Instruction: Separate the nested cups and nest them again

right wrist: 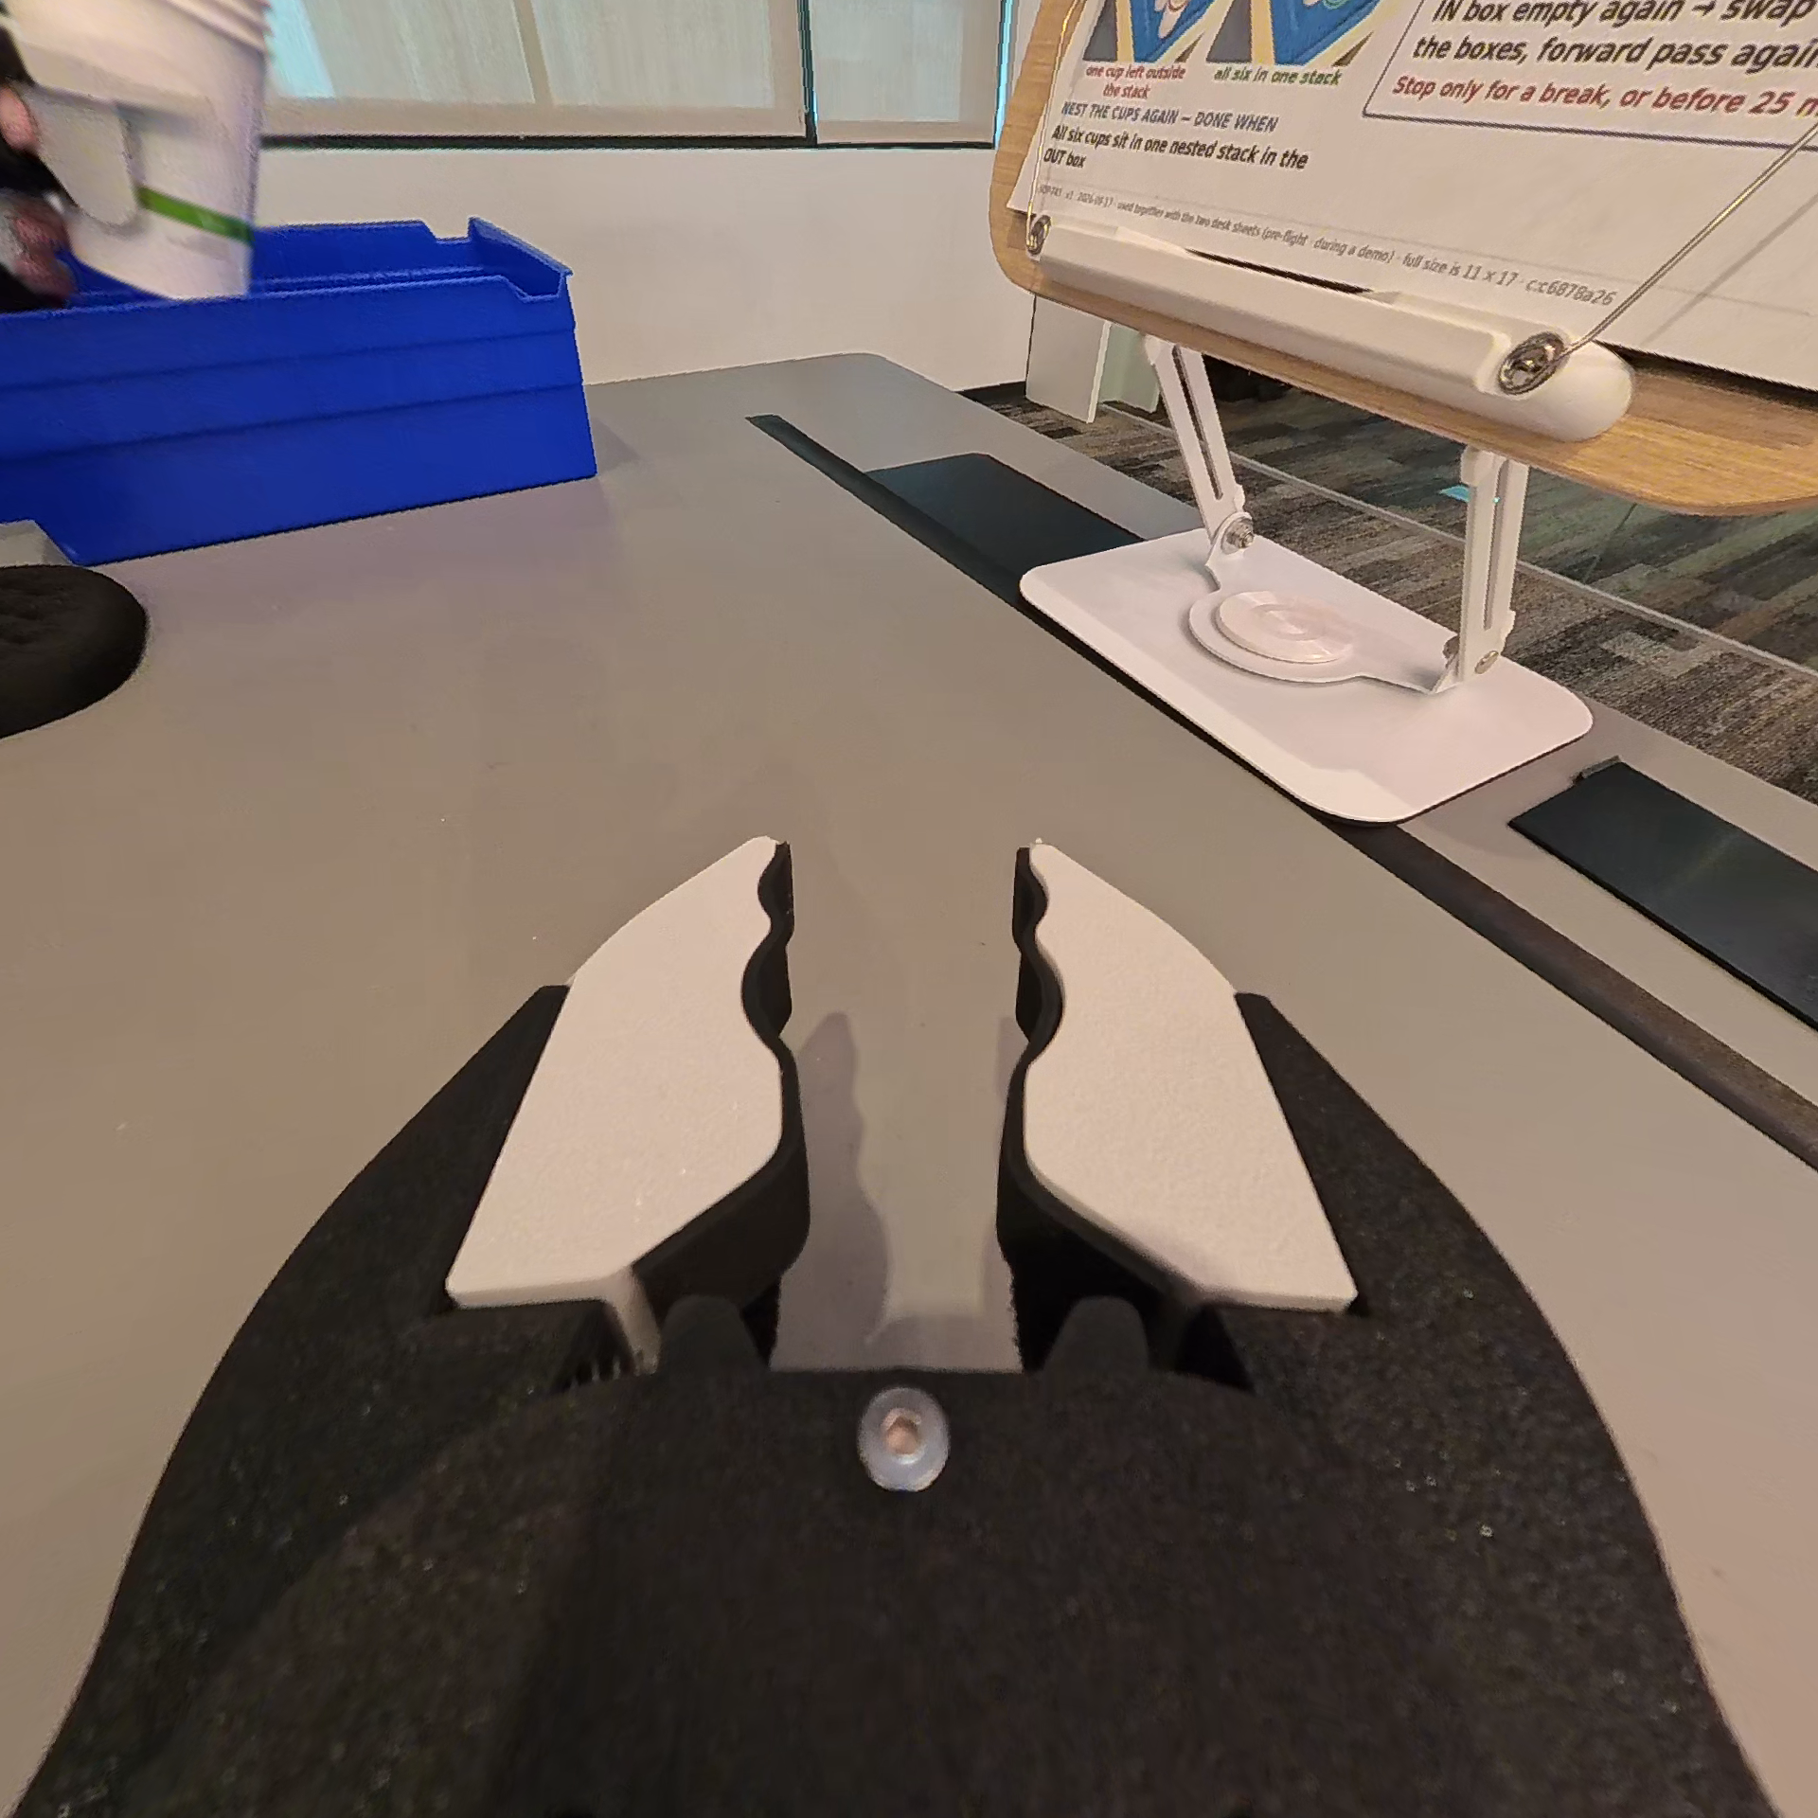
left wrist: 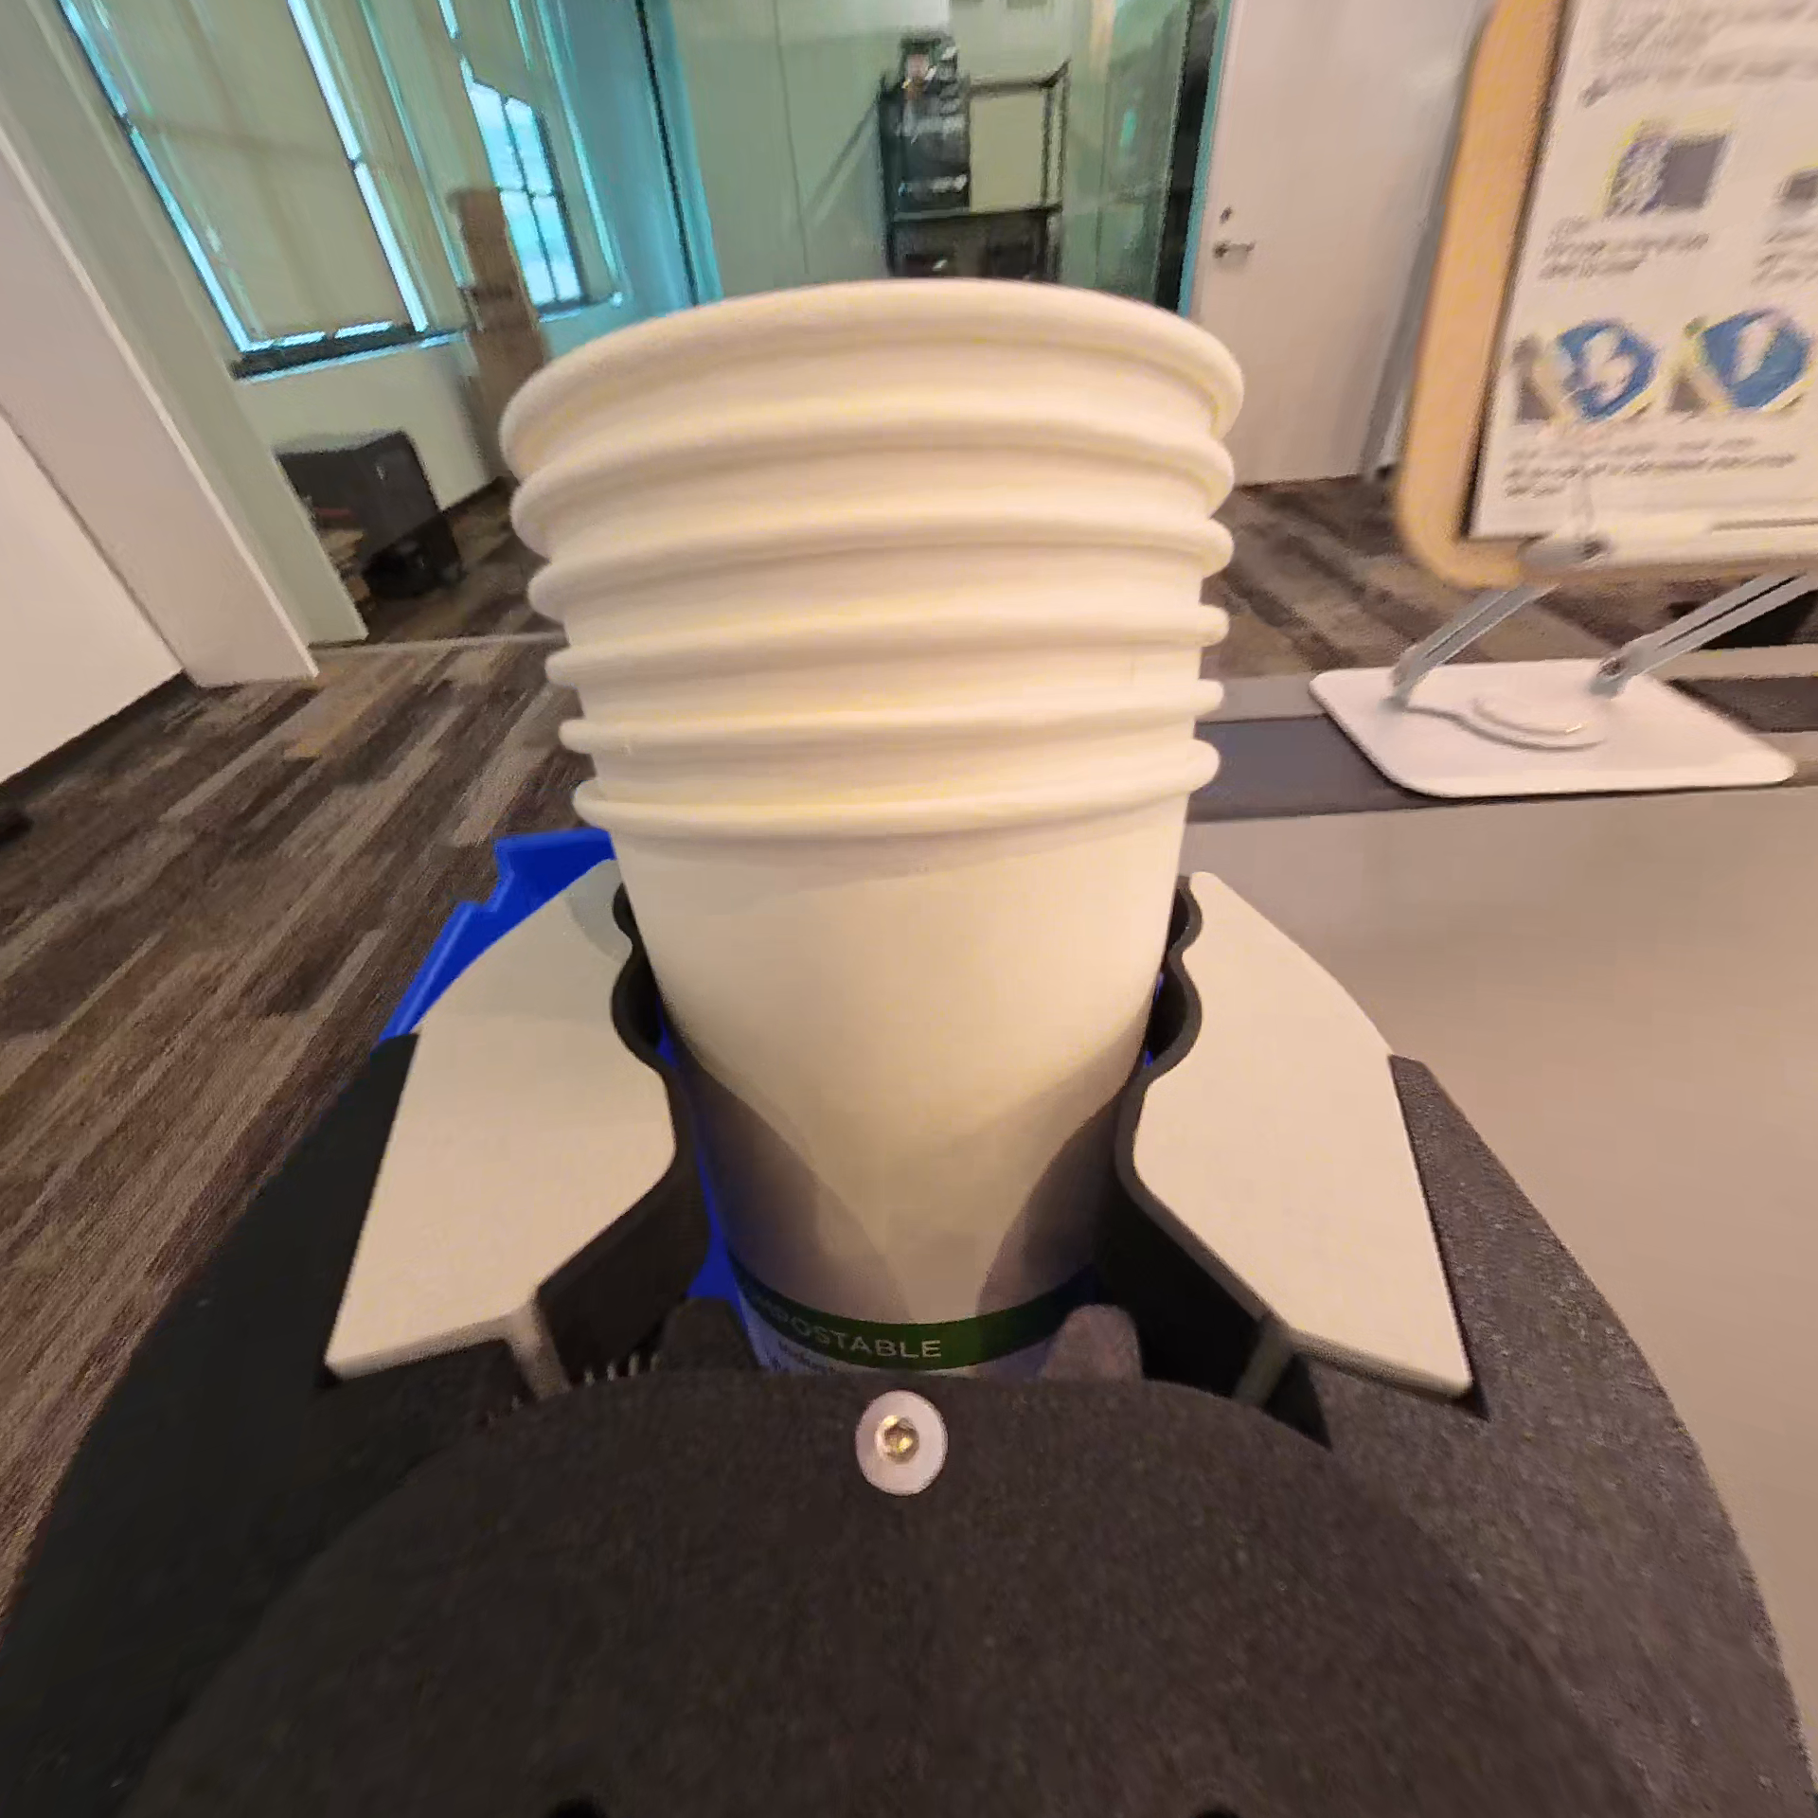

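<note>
A stack of several nested white paper cups (left wrist: 876, 689), with a green band near the base, fills the left wrist view. My left gripper (left wrist: 900, 944) is shut on the outer cup's lower wall and holds the stack upright above a blue bin (left wrist: 512, 915). In the right wrist view the same stack (right wrist: 157, 148) shows at the far left, held by the left gripper above the blue bin (right wrist: 295, 393). My right gripper (right wrist: 905, 885) is open and empty, low over the grey table (right wrist: 492, 787).
A white stand (right wrist: 1308, 689) carrying a wooden board with a printed sheet (right wrist: 1377, 148) stands at the table's right; it also shows in the left wrist view (left wrist: 1535, 728). A black round pad (right wrist: 49, 649) lies at the left. Dark strips (right wrist: 984, 502) run along the table's far edge.
</note>
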Motion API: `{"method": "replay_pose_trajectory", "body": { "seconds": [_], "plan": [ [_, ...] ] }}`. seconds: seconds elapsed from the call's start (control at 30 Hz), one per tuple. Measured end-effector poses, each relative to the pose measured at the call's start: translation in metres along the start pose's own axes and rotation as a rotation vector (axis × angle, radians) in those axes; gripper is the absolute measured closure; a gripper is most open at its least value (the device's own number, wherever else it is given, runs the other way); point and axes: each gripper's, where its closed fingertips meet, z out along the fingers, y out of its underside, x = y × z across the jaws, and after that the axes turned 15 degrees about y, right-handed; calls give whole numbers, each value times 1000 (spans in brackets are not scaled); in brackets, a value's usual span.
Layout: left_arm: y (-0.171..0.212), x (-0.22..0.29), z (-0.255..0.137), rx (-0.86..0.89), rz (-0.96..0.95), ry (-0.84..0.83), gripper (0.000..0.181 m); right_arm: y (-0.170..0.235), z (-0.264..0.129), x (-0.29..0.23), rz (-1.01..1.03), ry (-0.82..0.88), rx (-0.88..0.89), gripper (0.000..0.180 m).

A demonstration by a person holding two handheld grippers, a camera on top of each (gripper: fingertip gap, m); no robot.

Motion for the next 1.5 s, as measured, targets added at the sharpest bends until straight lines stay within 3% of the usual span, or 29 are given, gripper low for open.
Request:
{"method": "replay_pose_trajectory", "body": {
  "seconds": [0.17, 0.4, 0.6, 0.8, 0.97, 1.13, 1.3, 1.5],
  "plan": [
    [-46, 50, -2, 74, 56, 131, 82, -1, 1, -1, -4, -2, 2, 138],
    [-79, 170, 18, 170, 74, 429, 82, -4, 0, -8, -17, -16, 10, 138],
    [-64, 281, 53, 176, 68, 712, 82, -28, -10, -35, -11, -149, 94, 135],
    [-31, 360, 83, 125, 98, 878, 82, -87, -42, -71, 83, -362, 278, 123],
    [-23, 398, 89, 125, 72, 970, 82, -108, -49, -89, 152, -421, 305, 97],
    [-19, 420, 89, 118, 84, 1012, 82, -116, -43, -110, 249, -490, 295, 88],
    [-19, 432, 89, 116, 76, 1041, 82, -107, -33, -127, 168, -465, 231, 73],
    [-13, 445, 87, 81, 119, 1065, 81, -107, -30, -138, 187, -492, 218, 79]
  ]
}}
